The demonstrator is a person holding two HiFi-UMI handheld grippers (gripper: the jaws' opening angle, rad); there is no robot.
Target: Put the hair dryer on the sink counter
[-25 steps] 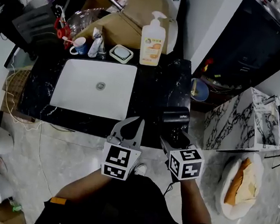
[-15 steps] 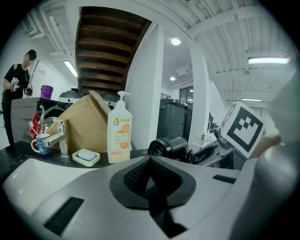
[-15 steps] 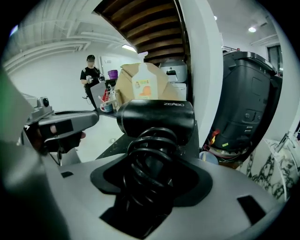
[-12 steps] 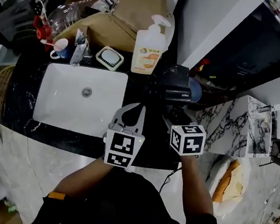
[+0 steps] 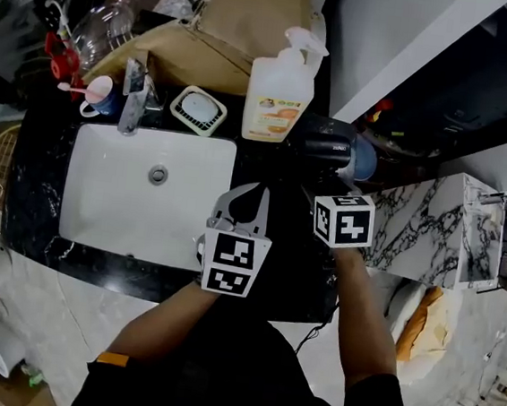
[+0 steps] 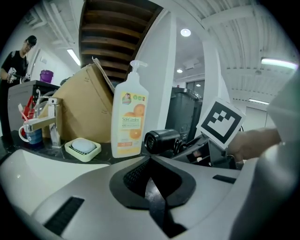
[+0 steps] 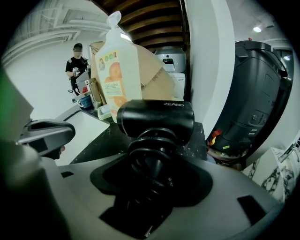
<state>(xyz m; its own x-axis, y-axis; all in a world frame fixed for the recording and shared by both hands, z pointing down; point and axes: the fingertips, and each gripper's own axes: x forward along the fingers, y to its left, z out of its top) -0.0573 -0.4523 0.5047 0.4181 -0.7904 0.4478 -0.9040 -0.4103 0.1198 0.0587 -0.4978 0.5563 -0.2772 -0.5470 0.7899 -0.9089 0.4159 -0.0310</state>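
The black hair dryer [image 5: 323, 144] hangs over the back right corner of the black marble sink counter [image 5: 279, 171], right beside the orange soap bottle [image 5: 279, 88]. My right gripper [image 5: 325, 185] is shut on its handle, which has the cord wound around it. In the right gripper view the dryer's barrel [image 7: 157, 117] lies crosswise just above the jaws [image 7: 153, 171]; I cannot tell whether it touches the counter [image 7: 105, 140]. My left gripper [image 5: 252, 196] hovers shut and empty over the counter beside the white sink basin [image 5: 146, 195]. From the left gripper view [image 6: 150, 161] the dryer [image 6: 161, 140] shows nozzle-on.
A soap dish [image 5: 198, 111], a faucet [image 5: 131, 95] and a blue cup [image 5: 103, 96] line the back of the counter. A cardboard box [image 5: 236, 25] stands behind them. A blue bowl [image 5: 363, 161] sits off the counter's right edge. A person [image 7: 77, 65] stands far back.
My right gripper has carried the hair dryer from the counter's front edge to the back right, beside the soap bottle. The left gripper has moved forward over the counter.
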